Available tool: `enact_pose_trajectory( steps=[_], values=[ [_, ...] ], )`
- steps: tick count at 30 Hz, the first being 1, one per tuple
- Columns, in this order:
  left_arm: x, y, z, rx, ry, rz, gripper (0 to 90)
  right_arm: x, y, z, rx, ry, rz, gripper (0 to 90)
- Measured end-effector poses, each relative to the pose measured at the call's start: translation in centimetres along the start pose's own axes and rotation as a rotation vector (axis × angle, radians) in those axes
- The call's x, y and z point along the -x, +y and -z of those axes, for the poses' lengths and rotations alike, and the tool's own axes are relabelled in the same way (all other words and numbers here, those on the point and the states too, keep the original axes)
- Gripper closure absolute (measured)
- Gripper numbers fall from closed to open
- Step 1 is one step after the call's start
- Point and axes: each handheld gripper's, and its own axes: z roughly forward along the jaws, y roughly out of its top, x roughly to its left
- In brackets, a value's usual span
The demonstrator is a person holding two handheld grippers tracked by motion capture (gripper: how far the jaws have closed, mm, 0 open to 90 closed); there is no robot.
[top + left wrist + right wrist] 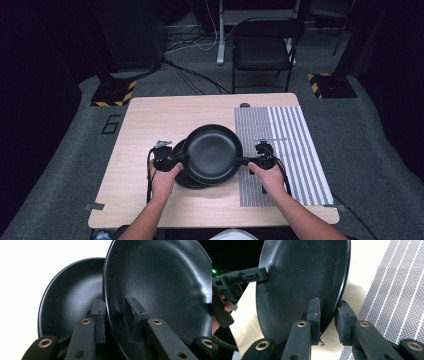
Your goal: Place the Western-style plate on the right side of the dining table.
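A black plate (212, 154) hangs level just above the wooden table (145, 125), held by its rim from both sides. My left gripper (183, 158) is shut on its left rim, one jaw inside the plate (160, 285) and one underneath. My right gripper (242, 160) is shut on the opposite rim, where the plate (299, 282) edge sits between the pads (314, 310). A second black plate (184, 179) lies on the table below, partly covered by the first. It shows behind my left gripper (115, 308) as the lower plate (72, 297). The left gripper (249, 276) is also seen across the plate from my right gripper (329, 311).
A grey striped mat (295, 150) covers the right part of the table, under my right hand; the mat (397, 290) lies right of the plate. A black folding chair (262, 45) stands beyond the far edge. Dark stands and cables sit on the floor behind.
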Motion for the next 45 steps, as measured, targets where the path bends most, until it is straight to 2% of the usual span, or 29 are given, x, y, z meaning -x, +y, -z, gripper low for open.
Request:
enact_pose_trajectory(
  steps=[3,12,16,17,20,23,28,32,45],
  values=[
    [-0.1,0.0,-0.1,0.002,0.006,0.002,70.6,0.2,0.2,-0.2,0.001,0.013,-0.02,75.9],
    [0.1,0.8,0.7,0.022,0.025,-0.019,72.1,-0.1,0.4,-0.2,0.001,0.028,-0.02,78.4],
    [0.4,1.2,1.0,0.036,0.023,-0.023,72.6,-0.3,0.6,0.2,0.011,0.043,-0.017,79.1],
    [0.4,1.3,1.1,0.034,0.024,-0.035,72.6,-0.3,0.6,0.3,0.015,0.045,-0.019,79.2],
    [0.7,1.4,1.2,0.044,0.023,-0.025,72.7,-0.4,0.8,0.6,0.026,0.048,-0.02,79.8],
    [0.9,1.6,1.2,0.046,0.021,-0.038,73.0,-0.4,0.9,1.0,0.039,0.051,-0.02,80.6],
    [1.2,2.0,1.3,0.057,0.017,-0.037,72.9,-0.5,1.1,1.6,0.059,0.055,-0.015,81.1],
    [1.6,2.3,1.3,0.059,0.023,-0.054,73.1,-0.4,1.2,1.8,0.064,0.054,-0.018,81.2],
    [2.4,2.9,1.1,0.062,0.011,-0.065,73.0,0.0,1.3,2.5,0.075,0.06,-0.047,80.6]
  ],
)
